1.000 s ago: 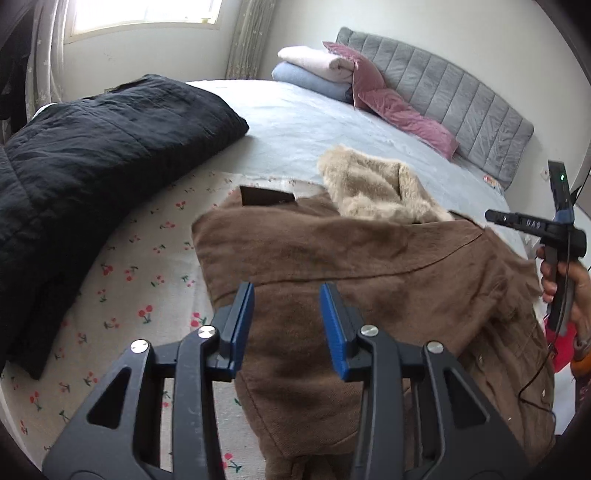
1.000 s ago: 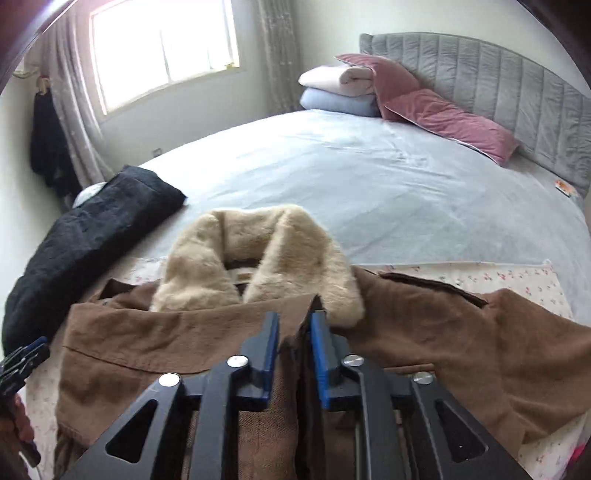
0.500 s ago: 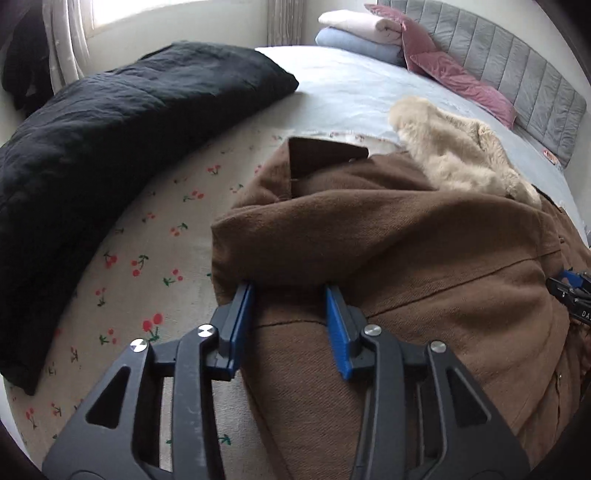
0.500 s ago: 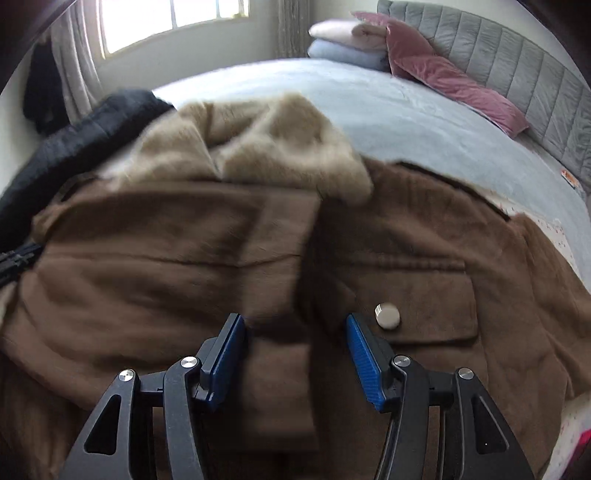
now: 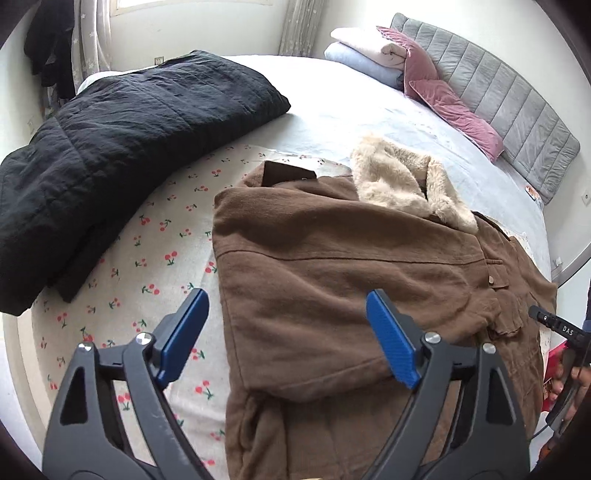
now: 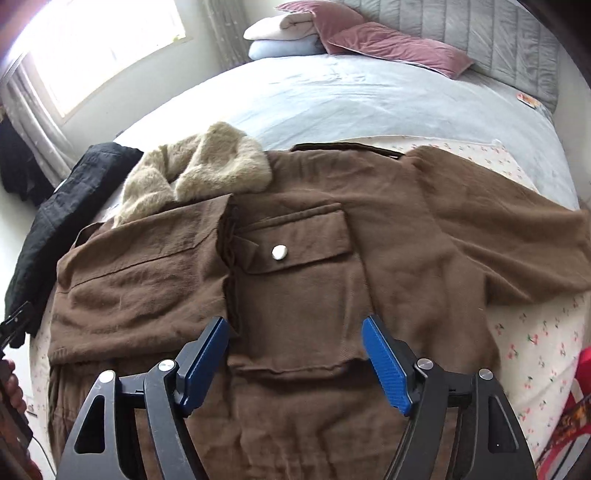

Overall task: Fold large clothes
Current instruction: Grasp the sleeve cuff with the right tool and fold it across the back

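The bed point(image 5: 354, 107) fills both of my views, its pale blue cover running up to the grey headboard point(image 5: 506, 99) at about one o'clock in my left view. Over the near half lies a cherry-print sheet point(image 5: 147, 236), and on that sheet the brown coat point(image 5: 332, 266) is spread front-up, with one side folded in across its chest. At ten o'clock from the coat in my left view sits a black quilted garment point(image 5: 122, 147), its edge touching the sheet. Pink pillows point(image 6: 391, 44) and folded pale bedding point(image 6: 284, 33) rest by the headboard at twelve o'clock in my right view. The coat's cream fur collar point(image 6: 199, 166) lies at eleven o'clock there, and a pocket flap point(image 6: 295, 240) with a white button point(image 6: 279, 252) sits dead ahead. My left gripper point(image 5: 288, 339) hangs over the folded side, jaws spread wide and holding nothing; my right gripper point(image 6: 295, 358) hangs over the pocket, likewise released.
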A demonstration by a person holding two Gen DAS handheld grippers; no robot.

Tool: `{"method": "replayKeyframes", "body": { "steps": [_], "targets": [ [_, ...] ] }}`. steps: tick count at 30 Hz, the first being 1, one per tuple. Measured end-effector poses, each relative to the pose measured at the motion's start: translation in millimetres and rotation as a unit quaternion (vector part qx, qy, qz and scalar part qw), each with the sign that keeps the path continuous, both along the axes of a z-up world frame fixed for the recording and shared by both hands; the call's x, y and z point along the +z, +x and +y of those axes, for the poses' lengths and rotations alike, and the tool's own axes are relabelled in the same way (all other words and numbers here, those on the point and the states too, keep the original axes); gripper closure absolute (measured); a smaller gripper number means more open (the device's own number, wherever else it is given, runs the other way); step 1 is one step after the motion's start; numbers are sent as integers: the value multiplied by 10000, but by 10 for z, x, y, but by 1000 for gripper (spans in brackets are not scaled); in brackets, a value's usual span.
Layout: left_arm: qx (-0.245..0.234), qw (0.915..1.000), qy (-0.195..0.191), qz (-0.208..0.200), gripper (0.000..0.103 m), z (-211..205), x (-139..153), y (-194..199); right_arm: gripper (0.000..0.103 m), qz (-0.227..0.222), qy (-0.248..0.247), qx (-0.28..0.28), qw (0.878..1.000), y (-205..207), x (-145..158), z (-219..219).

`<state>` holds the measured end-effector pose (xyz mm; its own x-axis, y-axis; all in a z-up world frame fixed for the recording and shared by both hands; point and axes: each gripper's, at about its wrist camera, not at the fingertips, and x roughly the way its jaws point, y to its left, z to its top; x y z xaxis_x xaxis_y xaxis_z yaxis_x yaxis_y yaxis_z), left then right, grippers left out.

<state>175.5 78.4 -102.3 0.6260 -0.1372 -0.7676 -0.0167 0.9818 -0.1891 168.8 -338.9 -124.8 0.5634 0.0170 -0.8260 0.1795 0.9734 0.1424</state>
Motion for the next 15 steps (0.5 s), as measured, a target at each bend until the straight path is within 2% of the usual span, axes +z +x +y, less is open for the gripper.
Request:
{"method": "replayKeyframes", "body": {
  "steps": [2, 5, 8, 9, 12, 15],
  "targets": [
    [-14, 9999, 15, 162, 16, -120, 106, -38, 26, -56, 39, -174, 9998, -120, 63, -162],
    [24, 9998, 68, 187, 15, -326, 289, -147, 23, -128, 103, -435, 9989, -267, 108, -413],
    [-3, 9999, 127, -56, 4, -567, 384, -298, 22, -123, 421, -747, 9962, -357, 44, -719],
    [-11, 9999, 107, -107, 1, -653, 373, -347, 22, -117, 512, -878, 9947, -373, 24, -826],
    [-51, 9999, 96, -85, 1, -920, 257, -404, 22, -180, 672, -1292, 9892, -419, -21, -1132],
    [-261, 9996, 86, 9, 1, -1207, 65, -376, 22, -101, 595, -1688, 9838, -462, -95, -1396]
  ]
}}
